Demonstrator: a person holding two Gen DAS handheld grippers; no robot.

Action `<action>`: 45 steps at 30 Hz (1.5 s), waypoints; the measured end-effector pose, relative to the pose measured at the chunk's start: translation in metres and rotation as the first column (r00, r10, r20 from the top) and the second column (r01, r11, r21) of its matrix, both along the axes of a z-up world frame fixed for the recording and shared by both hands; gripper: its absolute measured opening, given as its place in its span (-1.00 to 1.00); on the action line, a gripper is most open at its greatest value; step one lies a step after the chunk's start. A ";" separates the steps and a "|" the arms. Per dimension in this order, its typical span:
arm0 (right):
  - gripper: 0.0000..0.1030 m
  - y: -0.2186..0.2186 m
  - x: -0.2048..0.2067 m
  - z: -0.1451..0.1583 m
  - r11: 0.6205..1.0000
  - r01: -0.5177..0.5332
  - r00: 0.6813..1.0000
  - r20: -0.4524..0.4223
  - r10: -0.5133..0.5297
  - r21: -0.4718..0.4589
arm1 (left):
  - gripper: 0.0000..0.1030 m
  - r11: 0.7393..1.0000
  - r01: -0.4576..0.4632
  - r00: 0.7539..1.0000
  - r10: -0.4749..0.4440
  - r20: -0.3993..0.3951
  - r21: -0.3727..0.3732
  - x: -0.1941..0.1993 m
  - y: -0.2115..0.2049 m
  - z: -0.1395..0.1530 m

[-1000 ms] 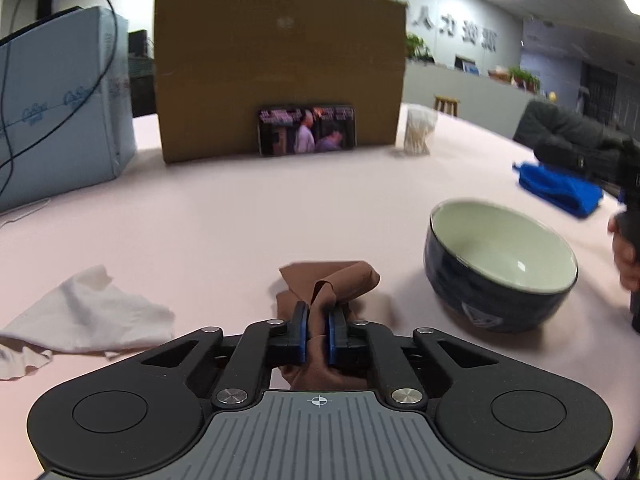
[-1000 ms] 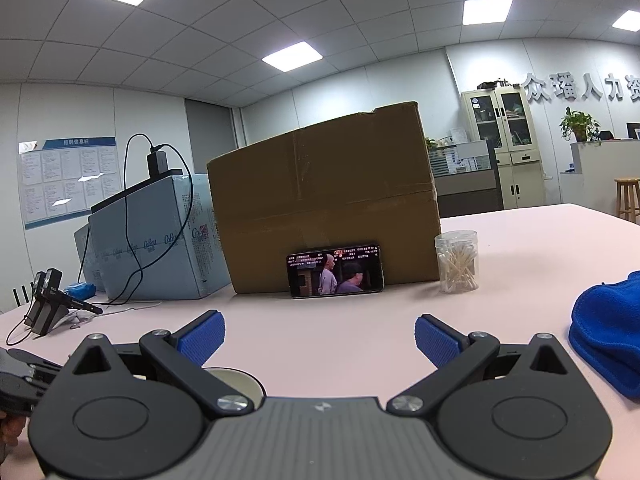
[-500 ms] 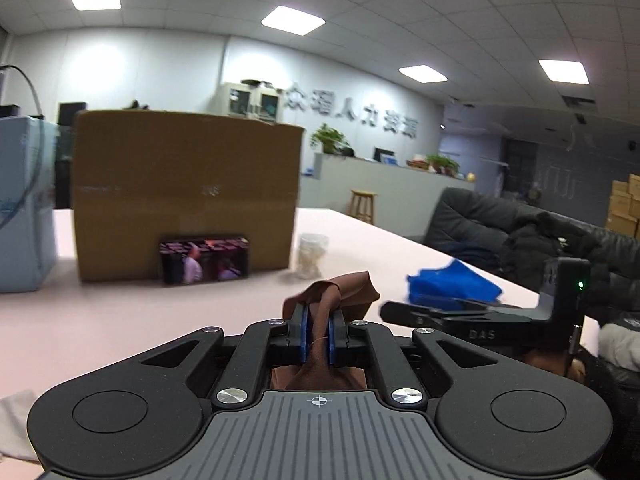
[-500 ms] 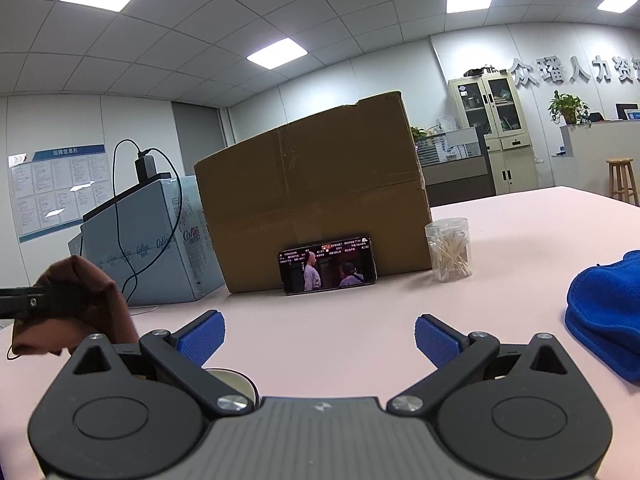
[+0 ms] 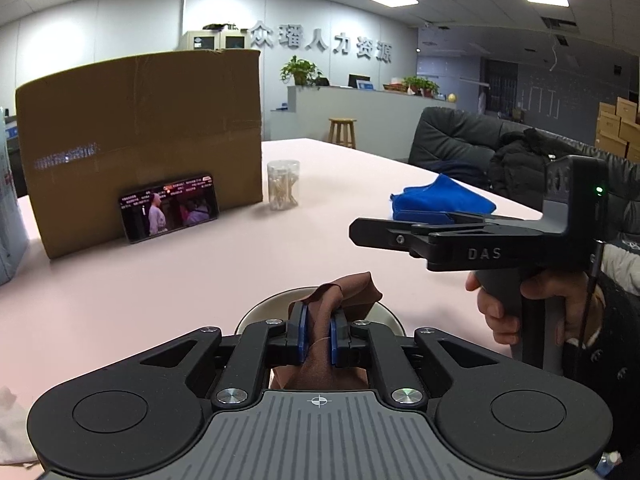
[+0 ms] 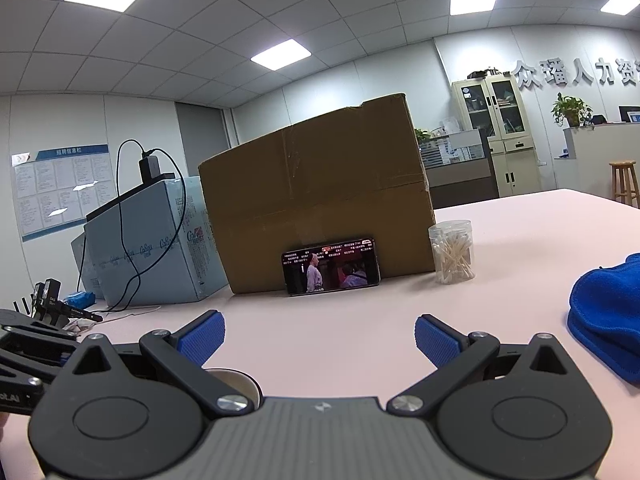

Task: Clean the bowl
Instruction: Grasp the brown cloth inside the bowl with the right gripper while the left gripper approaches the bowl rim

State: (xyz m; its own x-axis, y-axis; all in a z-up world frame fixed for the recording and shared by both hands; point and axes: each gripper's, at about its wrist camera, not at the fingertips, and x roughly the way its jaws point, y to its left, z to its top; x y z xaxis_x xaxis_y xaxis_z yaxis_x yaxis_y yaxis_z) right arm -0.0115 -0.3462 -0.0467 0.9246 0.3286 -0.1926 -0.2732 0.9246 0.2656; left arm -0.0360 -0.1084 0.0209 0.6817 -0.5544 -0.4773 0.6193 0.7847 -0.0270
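Left gripper (image 5: 319,338): the blue pads are pressed together on a crumpled brown cloth (image 5: 340,300). The cloth bunches above the fingers and hangs below them, just over the bowl.
Bowl (image 5: 260,312): a round ceramic bowl with a pale inner wall. It sits on the table directly under the left gripper. Only arcs of its rim show on either side of the fingers. The outer wall and the bottom are hidden.
Bowl, right wrist view: a short curve of rim (image 6: 236,378) shows behind the left finger linkage. The rest is covered by the gripper body.
Right gripper (image 6: 320,340): the blue ribbed pads are spread wide, with only bare table between them. In the left wrist view it is seen side-on, and its fingers cover part of the blue towel.
Right hand (image 5: 532,308): wraps the grey handle of the right gripper. The dark sleeve is cut off at the frame edge.
White tissue (image 5: 12,432): crumpled, at the lower left corner and mostly out of frame.
Pink table (image 5: 160,280): flat, carries all the items.
Blue towel (image 6: 608,312): folded, at the right, cut off by the frame edge.
Clear cotton-swab jar (image 6: 452,252): upright, just beside the box.
Phone (image 6: 332,266): a black phone with a lit screen, set on its long edge and leaning on the box.
Brown cardboard box (image 6: 316,192): stands behind the phone.
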 end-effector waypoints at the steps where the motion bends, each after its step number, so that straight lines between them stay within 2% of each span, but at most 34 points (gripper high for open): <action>1: 1.00 0.000 0.000 0.000 1.000 0.000 1.000 -0.002 0.000 0.001 | -0.53 1.000 -0.007 1.000 0.007 -0.007 -0.007 0.002 0.000 -0.002; 4: 1.00 0.000 0.000 0.000 1.000 0.000 1.000 -0.002 0.000 0.002 | -0.28 0.999 -0.025 0.999 0.024 -0.021 -0.023 0.006 0.000 -0.006; 8: 1.00 0.000 0.001 0.000 1.000 -0.003 1.000 -0.005 0.003 0.000 | -0.16 0.997 -0.064 0.998 0.064 0.014 -0.039 0.003 0.007 -0.007; 9: 1.00 0.000 0.001 0.000 1.000 -0.003 1.000 -0.006 0.003 0.000 | -0.02 0.996 -0.070 0.997 0.071 0.019 -0.051 0.003 0.009 -0.006; 10: 1.00 0.000 0.001 0.000 1.000 -0.005 1.000 -0.006 0.005 0.001 | 0.22 0.994 -0.086 0.996 0.088 0.026 -0.068 0.002 0.014 -0.005; 12: 1.00 0.000 0.001 0.000 1.000 -0.008 1.000 -0.009 0.008 0.002 | 0.39 0.987 -0.128 0.990 0.132 0.044 -0.094 0.001 0.022 -0.005; 16: 1.00 0.002 0.003 0.000 0.999 -0.034 0.999 -0.020 0.034 -0.005 | 0.42 0.959 -0.218 0.974 0.224 0.015 -0.178 0.010 0.046 -0.008; 19: 0.99 0.006 0.003 0.001 0.998 -0.053 0.998 -0.028 0.052 -0.021 | 0.46 0.944 -0.258 0.965 0.263 -0.005 -0.207 0.019 0.059 -0.014; 22: 0.89 0.012 0.005 0.004 0.994 -0.094 0.994 -0.051 0.092 -0.050 | 0.60 0.934 -0.279 0.960 0.280 -0.029 -0.223 0.025 0.067 -0.022; 24: 0.84 0.018 0.005 0.007 0.989 -0.132 0.989 -0.070 0.127 -0.068 | 0.61 0.924 -0.296 0.955 0.289 -0.065 -0.240 0.031 0.073 -0.031; 27: 0.74 0.033 0.006 0.014 0.972 -0.214 0.973 -0.111 0.203 -0.098 | 0.64 0.915 -0.297 0.955 0.283 -0.092 -0.273 0.035 0.079 -0.035; 29: 0.64 0.041 0.006 0.019 0.961 -0.256 0.961 -0.136 0.242 -0.100 | 0.73 0.908 -0.290 0.957 0.277 -0.085 -0.302 0.033 0.083 -0.034; 33: 0.55 0.062 0.005 0.033 0.921 -0.361 0.923 -0.201 0.329 -0.147 | 0.78 0.917 -0.263 0.965 0.253 -0.073 -0.301 0.032 0.080 -0.036; 36: 0.40 0.077 0.009 0.041 0.883 -0.424 0.890 -0.276 0.364 -0.203 | 0.78 0.921 -0.252 0.968 0.240 -0.078 -0.297 0.033 0.078 -0.038; 38: 0.28 0.088 0.013 0.046 0.851 -0.461 0.866 -0.336 0.370 -0.253 | 0.78 0.915 -0.258 0.966 0.241 -0.093 -0.311 0.035 0.081 -0.039; 41: 0.19 0.095 0.021 0.047 0.823 -0.487 0.845 -0.396 0.359 -0.294 | 0.78 0.911 -0.262 0.965 0.238 -0.113 -0.319 0.037 0.082 -0.041; 43: 0.20 0.099 0.026 0.044 0.790 -0.516 0.828 -0.431 0.360 -0.331 | 0.78 0.911 -0.262 0.965 0.237 -0.115 -0.317 0.037 0.082 -0.042; 45: 0.20 0.107 0.030 0.041 0.730 -0.557 0.806 -0.470 0.360 -0.396 | 0.78 0.912 -0.264 0.964 0.238 -0.118 -0.315 0.037 0.081 -0.042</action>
